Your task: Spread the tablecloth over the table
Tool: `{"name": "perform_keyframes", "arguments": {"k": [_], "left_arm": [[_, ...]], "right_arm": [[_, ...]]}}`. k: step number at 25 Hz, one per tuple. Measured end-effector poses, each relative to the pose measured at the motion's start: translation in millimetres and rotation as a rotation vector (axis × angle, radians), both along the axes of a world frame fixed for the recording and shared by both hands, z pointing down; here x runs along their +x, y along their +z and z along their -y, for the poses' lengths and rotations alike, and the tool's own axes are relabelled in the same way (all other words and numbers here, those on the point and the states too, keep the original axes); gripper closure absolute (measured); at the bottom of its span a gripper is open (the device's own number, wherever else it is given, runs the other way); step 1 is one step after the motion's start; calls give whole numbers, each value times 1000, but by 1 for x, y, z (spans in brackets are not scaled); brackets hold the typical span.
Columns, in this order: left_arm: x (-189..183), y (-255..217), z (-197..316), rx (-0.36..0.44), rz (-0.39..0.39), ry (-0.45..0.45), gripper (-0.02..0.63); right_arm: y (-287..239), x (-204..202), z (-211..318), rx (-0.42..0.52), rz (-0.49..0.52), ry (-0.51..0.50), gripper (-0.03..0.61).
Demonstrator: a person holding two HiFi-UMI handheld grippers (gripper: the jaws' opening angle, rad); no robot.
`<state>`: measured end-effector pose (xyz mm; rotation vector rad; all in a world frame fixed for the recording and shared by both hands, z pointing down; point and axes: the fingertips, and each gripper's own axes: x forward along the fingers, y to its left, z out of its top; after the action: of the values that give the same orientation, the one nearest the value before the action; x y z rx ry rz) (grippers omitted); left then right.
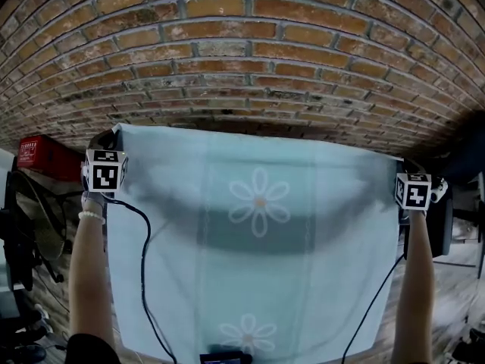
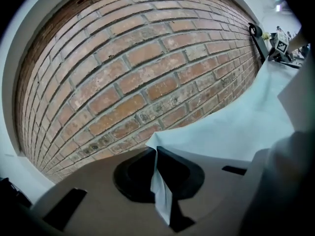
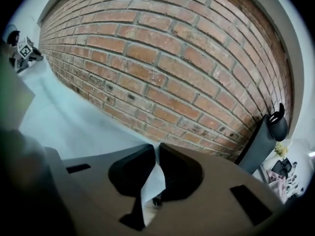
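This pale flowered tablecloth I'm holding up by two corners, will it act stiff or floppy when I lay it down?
Probably floppy: the tablecloth hangs limp from corners pinched in the left claw and right claw. Likely light and thin, since those small pinches carry it all and a darker band shows through. It may billow or wrinkle while settling.

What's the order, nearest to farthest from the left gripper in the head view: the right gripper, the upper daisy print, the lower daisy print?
1. Upper daisy print, centre of the tablecloth, right of the left gripper.
2. Lower daisy print, near the bottom edge.
3. Right gripper, at the far top corner.
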<state>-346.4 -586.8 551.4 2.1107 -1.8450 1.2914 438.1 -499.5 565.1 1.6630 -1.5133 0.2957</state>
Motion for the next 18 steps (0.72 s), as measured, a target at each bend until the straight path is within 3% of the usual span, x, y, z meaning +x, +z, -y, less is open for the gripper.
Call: {"name": "perform_keyframes", "arguments": {"k": [3,5,11,15,16,18], "left_arm": [[5,14,-3,-48,-26,19,591],[7,19,-4,-68,-50,25,534],[11,16,-11,-66,-164,17,380],[11,2,-23,-8,-234,-28,380],[9,-4,-26,15,-241,-43,400],[5,-17,-34,68,-235,-65,508]], "right_arm": [[12,-8,-4,-33,54,-17,532],[17,-9,-6,-35,109,5,439],[17,-12,-13,10,213,31,338],[3,-13,-22,76,270,50,322],[-3,-13,-24,99,265,48,324],[-15,-11,-29,145,237,48,406]]}}
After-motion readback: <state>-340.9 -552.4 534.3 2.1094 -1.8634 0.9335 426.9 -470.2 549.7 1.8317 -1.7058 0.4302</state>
